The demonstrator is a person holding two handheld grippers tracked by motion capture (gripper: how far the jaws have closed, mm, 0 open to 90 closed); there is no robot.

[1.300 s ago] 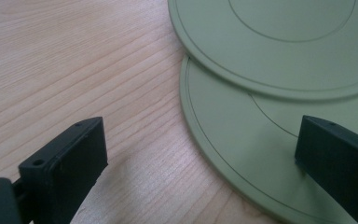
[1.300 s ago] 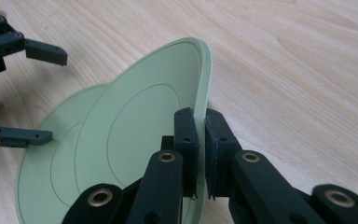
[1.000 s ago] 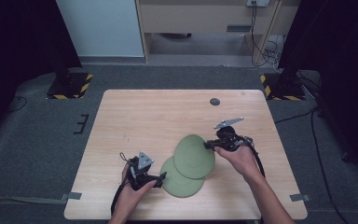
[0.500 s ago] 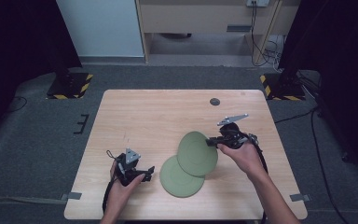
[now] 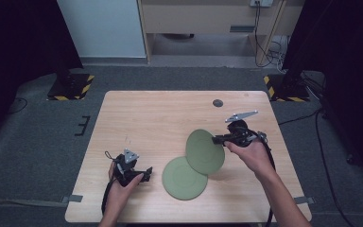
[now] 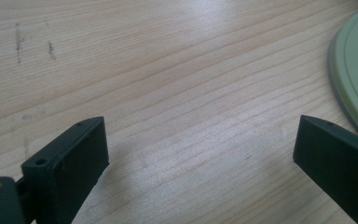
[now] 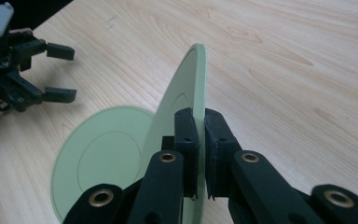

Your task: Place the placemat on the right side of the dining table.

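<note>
Two green plates are in play. One plate [image 5: 184,178] lies flat on the wooden table [image 5: 160,118] near its front edge, seen too in the right gripper view [image 7: 98,158] and at the edge of the left gripper view [image 6: 356,79]. The other plate [image 5: 204,151] is tilted up off the table, and my right gripper [image 5: 217,139] is shut on its rim [image 7: 189,93]; its jaws clamp the edge from both sides. My left gripper [image 5: 146,173] rests open just left of the flat plate, with bare wood between its jaws; it shows at the left of the right gripper view [image 7: 60,72].
A small dark disc [image 5: 218,102] sits near the table's far edge. Black stands with yellow-striped bases [image 5: 71,87] stand on the floor at both far corners. Cables [image 5: 264,33] hang behind the table.
My left gripper has slid left, away from the flat plate. My right gripper has lifted the held plate a little higher and steeper.
</note>
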